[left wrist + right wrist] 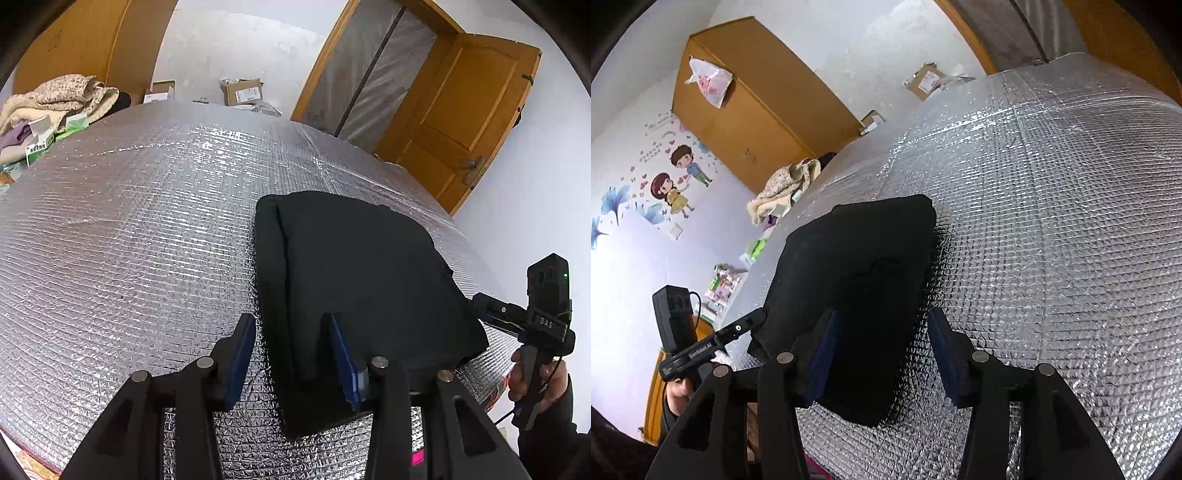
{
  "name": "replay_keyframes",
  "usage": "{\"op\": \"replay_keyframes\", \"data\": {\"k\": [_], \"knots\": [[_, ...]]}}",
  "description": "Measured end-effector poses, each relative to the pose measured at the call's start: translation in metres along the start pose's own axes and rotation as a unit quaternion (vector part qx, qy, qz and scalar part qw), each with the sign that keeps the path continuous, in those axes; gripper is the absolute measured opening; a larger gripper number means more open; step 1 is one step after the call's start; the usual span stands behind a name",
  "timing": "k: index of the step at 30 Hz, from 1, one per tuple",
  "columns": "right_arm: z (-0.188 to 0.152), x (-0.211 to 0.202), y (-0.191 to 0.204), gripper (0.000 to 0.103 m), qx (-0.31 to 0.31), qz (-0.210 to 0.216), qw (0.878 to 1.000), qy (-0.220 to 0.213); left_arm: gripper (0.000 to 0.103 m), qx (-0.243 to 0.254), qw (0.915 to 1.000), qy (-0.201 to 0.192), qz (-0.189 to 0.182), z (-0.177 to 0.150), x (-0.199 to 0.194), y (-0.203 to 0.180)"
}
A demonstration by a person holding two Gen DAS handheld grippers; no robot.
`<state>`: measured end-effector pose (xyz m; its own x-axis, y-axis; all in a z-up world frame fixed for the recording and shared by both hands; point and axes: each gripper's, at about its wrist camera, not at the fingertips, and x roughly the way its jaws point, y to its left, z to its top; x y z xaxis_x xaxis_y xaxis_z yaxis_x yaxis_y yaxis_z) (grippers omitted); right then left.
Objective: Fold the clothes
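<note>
A black garment lies folded into a thick rectangle on the silver foil mat. My left gripper is open at the garment's near left corner, one finger over the foil and the other over the cloth, pressing on nothing. In the right wrist view the same garment lies flat, and my right gripper stands open astride its near right edge without pinching it. A person's hand holds the right gripper's handle at the mat's right edge.
The foil mat stretches wide and bare beyond the garment. A heap of beige and patterned clothes and small green boxes sit at the far left corner. Cardboard boxes, a wooden door and a wardrobe stand behind.
</note>
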<state>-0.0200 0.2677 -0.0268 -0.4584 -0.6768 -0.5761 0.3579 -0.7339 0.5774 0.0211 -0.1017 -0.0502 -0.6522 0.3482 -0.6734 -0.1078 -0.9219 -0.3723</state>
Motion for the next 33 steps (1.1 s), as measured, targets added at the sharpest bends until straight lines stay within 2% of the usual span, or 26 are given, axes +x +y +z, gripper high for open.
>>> {"op": "replay_keyframes", "data": {"k": [9, 17, 23, 27, 33], "knots": [[0.0, 0.012, -0.005, 0.052, 0.011, 0.009, 1.0, 0.02, 0.043, -0.021, 0.9992, 0.018, -0.029, 0.01, 0.018, 0.0], [0.001, 0.016, -0.005, 0.052, 0.018, 0.02, 0.999, 0.031, 0.043, -0.037, 0.9983, 0.027, -0.036, 0.019, 0.027, 0.005], [0.006, 0.02, -0.004, 0.052, 0.022, 0.017, 0.999, 0.043, 0.041, -0.073, 0.9962, 0.029, -0.038, 0.024, 0.027, 0.017], [0.007, 0.023, -0.002, 0.052, 0.023, 0.016, 0.999, 0.046, 0.041, -0.057, 0.9975, 0.028, -0.031, 0.028, 0.034, 0.009], [0.009, 0.024, -0.006, 0.052, 0.038, 0.026, 0.998, 0.047, 0.041, -0.109, 0.9907, 0.027, -0.078, 0.038, 0.047, 0.022]]}}
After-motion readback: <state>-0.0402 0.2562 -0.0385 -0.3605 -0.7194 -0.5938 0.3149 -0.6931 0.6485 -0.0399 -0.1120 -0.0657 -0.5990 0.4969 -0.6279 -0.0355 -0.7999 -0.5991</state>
